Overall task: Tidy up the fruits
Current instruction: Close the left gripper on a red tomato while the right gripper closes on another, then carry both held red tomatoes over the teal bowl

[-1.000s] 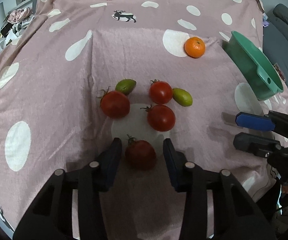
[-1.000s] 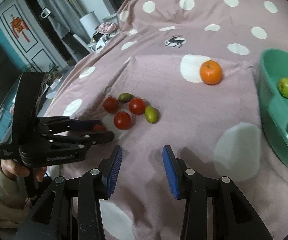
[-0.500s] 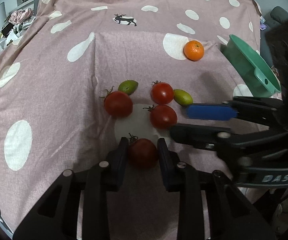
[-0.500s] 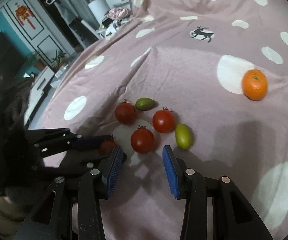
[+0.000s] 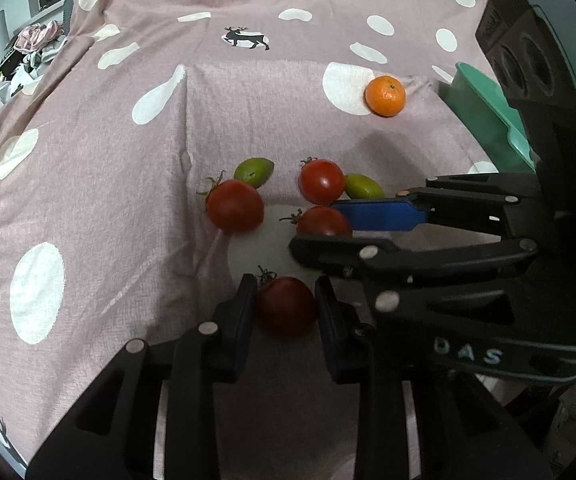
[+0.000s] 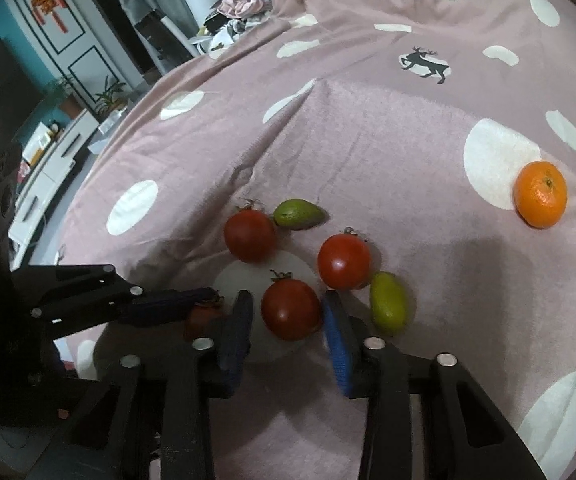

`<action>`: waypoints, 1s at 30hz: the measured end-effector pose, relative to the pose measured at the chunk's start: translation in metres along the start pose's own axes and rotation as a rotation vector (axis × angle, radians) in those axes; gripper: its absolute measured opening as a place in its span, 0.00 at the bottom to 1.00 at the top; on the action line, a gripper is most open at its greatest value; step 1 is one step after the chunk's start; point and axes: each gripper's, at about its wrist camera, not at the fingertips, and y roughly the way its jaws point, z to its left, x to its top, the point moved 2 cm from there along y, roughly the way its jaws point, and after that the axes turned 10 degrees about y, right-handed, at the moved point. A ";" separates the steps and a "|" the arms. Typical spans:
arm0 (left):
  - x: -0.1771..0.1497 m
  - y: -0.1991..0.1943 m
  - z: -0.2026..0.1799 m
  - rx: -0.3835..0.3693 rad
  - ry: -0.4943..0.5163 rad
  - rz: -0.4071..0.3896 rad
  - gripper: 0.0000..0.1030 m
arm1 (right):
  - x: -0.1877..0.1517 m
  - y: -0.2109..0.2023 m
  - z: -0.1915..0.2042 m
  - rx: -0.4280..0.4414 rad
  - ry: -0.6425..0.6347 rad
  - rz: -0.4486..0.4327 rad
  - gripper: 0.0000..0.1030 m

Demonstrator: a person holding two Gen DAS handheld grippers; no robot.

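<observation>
beside left fingers [image 5: 243, 312]: green basin [image 5: 488, 116] (left-view only)

White raised letters "DAS" on the black body of the right gripper [image 5: 330, 224], seen from the left wrist, partial embossed lettering on the left gripper [image 6: 203, 308] body at frame edge, unreadable
</observation>
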 end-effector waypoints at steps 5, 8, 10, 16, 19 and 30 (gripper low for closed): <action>0.000 0.000 0.000 0.007 -0.002 0.000 0.29 | -0.001 -0.003 0.000 0.017 0.005 -0.017 0.30; 0.000 0.001 0.000 0.011 -0.004 0.001 0.29 | -0.002 -0.009 0.000 0.023 0.013 -0.037 0.30; 0.000 0.001 0.000 0.013 -0.003 0.002 0.29 | -0.003 -0.016 -0.003 0.029 0.026 -0.053 0.30; -0.002 0.000 -0.001 0.021 -0.002 -0.001 0.28 | -0.018 -0.040 -0.013 0.049 0.067 -0.112 0.30; -0.003 0.000 -0.002 0.023 -0.007 -0.002 0.28 | -0.030 -0.054 -0.019 0.058 0.096 -0.144 0.30; 0.002 -0.017 -0.013 0.032 0.003 -0.048 0.28 | -0.046 -0.090 -0.039 0.038 0.163 -0.219 0.30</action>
